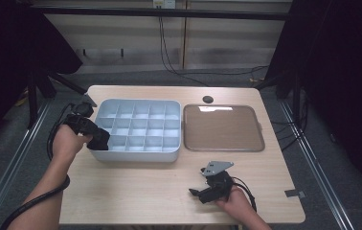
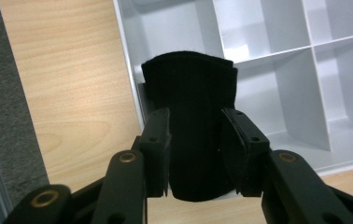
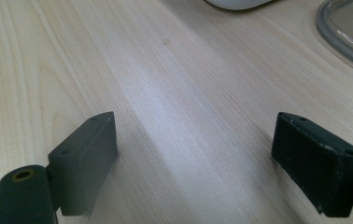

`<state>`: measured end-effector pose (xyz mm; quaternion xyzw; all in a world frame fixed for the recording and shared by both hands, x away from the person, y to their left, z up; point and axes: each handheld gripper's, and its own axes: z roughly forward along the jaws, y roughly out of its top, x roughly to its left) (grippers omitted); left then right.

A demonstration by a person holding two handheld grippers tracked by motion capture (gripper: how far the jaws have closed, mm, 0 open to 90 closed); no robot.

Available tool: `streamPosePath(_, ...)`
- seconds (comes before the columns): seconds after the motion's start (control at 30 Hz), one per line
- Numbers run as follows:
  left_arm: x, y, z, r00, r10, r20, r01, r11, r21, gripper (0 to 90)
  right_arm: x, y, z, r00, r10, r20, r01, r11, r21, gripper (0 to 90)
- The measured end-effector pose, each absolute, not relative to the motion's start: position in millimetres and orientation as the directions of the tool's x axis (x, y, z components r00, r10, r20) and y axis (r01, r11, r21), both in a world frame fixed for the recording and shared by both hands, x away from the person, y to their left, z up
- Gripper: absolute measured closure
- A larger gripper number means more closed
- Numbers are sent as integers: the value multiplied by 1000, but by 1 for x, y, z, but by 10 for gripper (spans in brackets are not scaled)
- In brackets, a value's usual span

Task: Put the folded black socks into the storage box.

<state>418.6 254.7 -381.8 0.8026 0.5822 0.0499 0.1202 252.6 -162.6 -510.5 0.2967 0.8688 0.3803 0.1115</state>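
Black folded cloth (image 2: 191,130) pinched in left gripper (image 2: 195,140) over grey divided tray (image 2: 277,56), right gripper (image 3: 193,158) spread wide above table (image 3: 174,93)

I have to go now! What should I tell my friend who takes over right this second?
Left gripper: shut on the rolled black cloth, at the near left corner of the divided white box.
Right gripper: open, holding nothing, over bare table.
The clear lid lies beside the box.
Done: the cloth is picked up and brought to the box.
Left: settle it into a compartment and let go.
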Motion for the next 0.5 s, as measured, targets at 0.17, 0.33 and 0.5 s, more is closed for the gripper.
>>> streamPosePath(0.17, 419, 255, -373, 319, 946, -59, 917, -293, 270, 643, 253, -163, -511, -800, 599, 28, 426, 535, 729, 140)
streamPosePath(0.33, 419, 257, -366, 315, 946, -74, 917, -284, 282, 701, 253, -163, -511, -800, 599, 28, 426, 535, 729, 140)
streamPosePath(0.5, 419, 261, -362, 315, 945, -89, 919, -281, 275, 795, 253, -163, -511, -800, 599, 28, 427, 535, 729, 140)
